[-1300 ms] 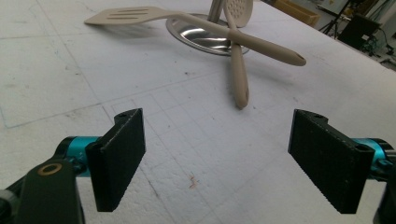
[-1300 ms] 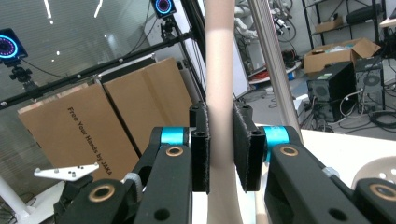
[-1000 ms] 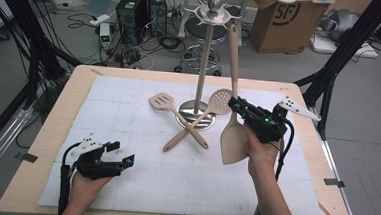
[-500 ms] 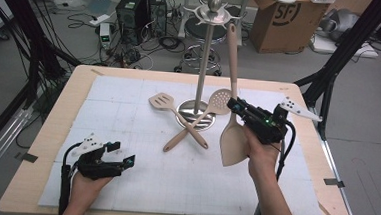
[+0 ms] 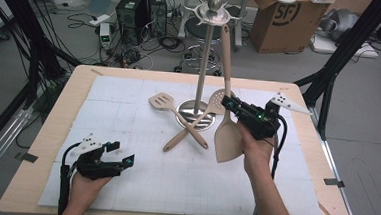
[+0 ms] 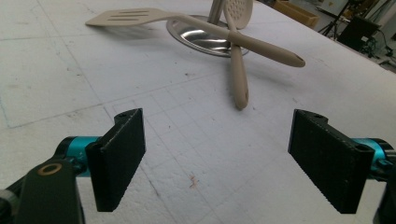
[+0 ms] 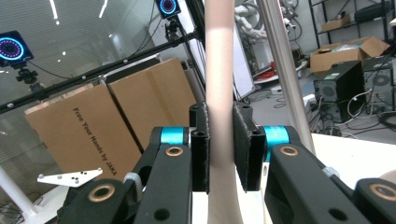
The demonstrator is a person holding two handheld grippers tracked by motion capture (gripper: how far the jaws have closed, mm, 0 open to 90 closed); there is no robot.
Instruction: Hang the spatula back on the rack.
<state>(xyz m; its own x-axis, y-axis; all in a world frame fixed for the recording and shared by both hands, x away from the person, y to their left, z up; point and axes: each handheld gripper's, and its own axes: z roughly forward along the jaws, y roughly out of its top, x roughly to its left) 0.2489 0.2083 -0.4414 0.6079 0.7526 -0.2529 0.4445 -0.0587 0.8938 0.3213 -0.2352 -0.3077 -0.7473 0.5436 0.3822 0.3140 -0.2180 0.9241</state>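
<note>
While the right tongs (image 5: 231, 106) are clamping the solid spatula (image 5: 225, 134) by its handle, its blade is hanging below them over the counter (image 5: 52, 129), beside the metal stand (image 5: 204, 53). Its long axis is running near upright, handle topmost. Three utensils are showing: this one, plus a slotted spatula (image 5: 161, 102) and a perforated spoon (image 5: 218, 100) lying crossed. The left tongs (image 6: 219, 158) are resting wide open, gripping nothing.

Spatula (image 5: 225, 139) in right gripper (image 7: 220, 149): matt beige, probably silicone. Gripper pads (image 7: 243, 144) rough black foam-like. Rack pole (image 5: 203, 63) beside it: brushed metal, glossy base (image 6: 201, 39). Worktop (image 6: 210, 154) under left gripper: matt white, scuffed.
</note>
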